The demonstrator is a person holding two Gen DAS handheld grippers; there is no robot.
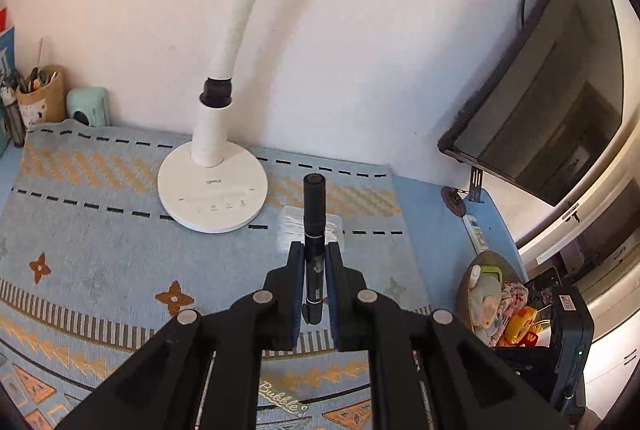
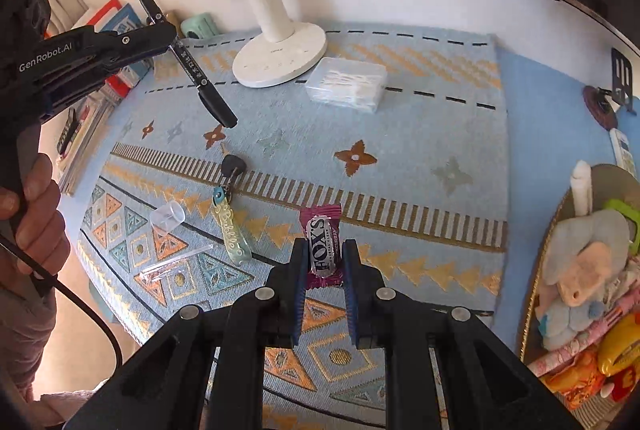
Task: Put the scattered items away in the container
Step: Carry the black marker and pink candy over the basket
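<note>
My left gripper (image 1: 314, 250) is shut on a black pen (image 1: 313, 214) that points forward above the patterned mat; the right wrist view shows that left gripper (image 2: 170, 34) at upper left, holding the pen (image 2: 208, 92) slanted in the air. My right gripper (image 2: 325, 250) is shut on a purple Fox's candy (image 2: 322, 240), lifted over the mat. The basket (image 2: 536, 294) at the right edge holds soft toys and bright packets. On the mat lie a keychain with a green tag (image 2: 232, 226), a clear cap (image 2: 167, 216) and a clear tube (image 2: 176, 262).
A white lamp base (image 2: 280, 58) stands at the back, with a clear box of cotton swabs (image 2: 346, 84) beside it. Books are stacked along the left edge (image 2: 92, 110). A monitor (image 1: 552, 102) hangs at the right. A hand (image 2: 32, 214) grips the left handle.
</note>
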